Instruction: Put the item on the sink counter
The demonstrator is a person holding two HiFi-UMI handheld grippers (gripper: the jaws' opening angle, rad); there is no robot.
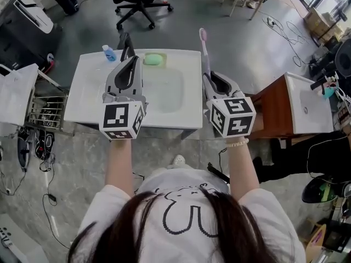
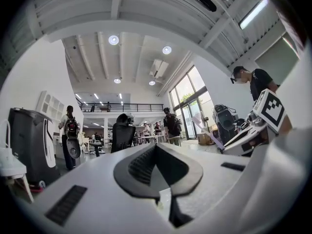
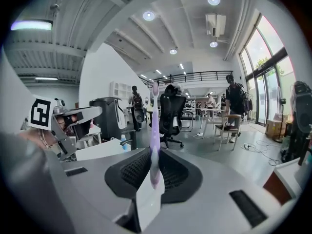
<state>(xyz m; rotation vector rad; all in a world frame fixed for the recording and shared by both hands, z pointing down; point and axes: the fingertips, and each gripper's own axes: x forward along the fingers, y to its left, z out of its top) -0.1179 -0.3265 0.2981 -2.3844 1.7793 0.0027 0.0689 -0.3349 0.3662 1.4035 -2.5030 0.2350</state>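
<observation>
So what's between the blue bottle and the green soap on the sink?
A dark faucet stands between the blue bottle and the green soap; the head view shows it.

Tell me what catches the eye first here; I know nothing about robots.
The right gripper has its fingers clamped on a pink-headed toothbrush that points forward by the white sink's right edge. The left gripper beside it is shut and empty. A green soap lies on the sink's far ledge.

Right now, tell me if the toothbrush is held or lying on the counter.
Held: the right gripper is shut on the toothbrush, which sticks out clear of the counter.
</observation>
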